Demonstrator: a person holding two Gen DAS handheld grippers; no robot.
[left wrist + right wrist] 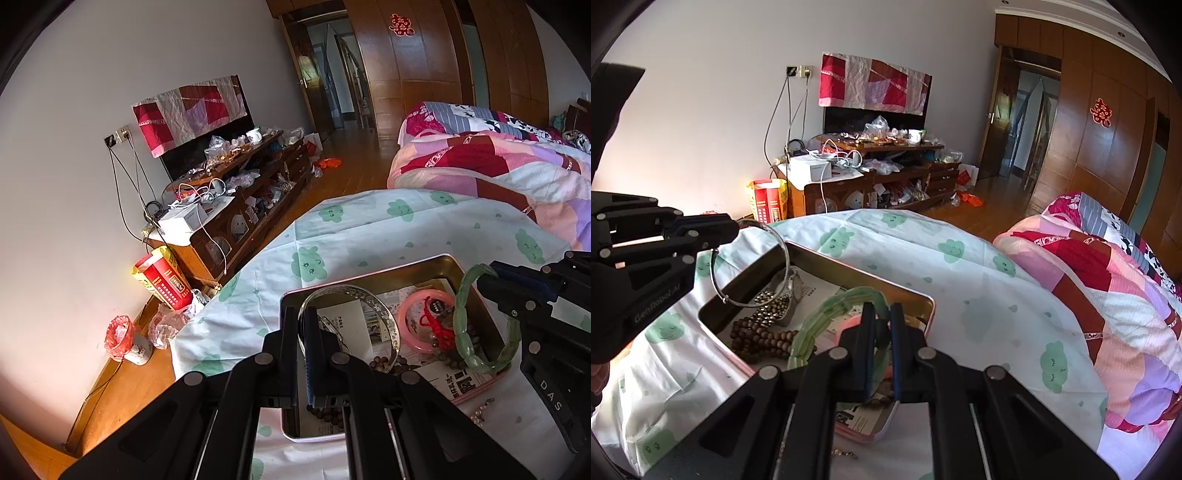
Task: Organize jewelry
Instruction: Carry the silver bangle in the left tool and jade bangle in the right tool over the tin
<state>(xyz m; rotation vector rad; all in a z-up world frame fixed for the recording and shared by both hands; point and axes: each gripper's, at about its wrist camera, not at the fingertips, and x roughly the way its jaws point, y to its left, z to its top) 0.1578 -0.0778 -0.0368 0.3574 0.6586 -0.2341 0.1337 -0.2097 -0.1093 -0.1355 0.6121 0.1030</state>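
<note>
An open metal tin [369,275] lies on a white sheet with green clouds. My left gripper [303,317] is shut on a wide silver bangle [384,314] and holds it upright over the tin's left part. My right gripper [487,273] is shut on a green jade bangle [461,321] above the tin's right side. Inside the tin lie a pink bangle [410,325], a red cord [436,321] and brown wooden beads [384,365]. In the right wrist view the right gripper [882,310] pinches the green bangle [827,308], and the left gripper [733,227] holds the silver bangle [775,236] over the tin [868,274].
A small chain [480,410] lies on the sheet beside the tin's near right corner. A patchwork quilt [498,166] is piled to the right. Across the wooden floor stands a cluttered TV cabinet [236,206], with a red box [166,284] at its end.
</note>
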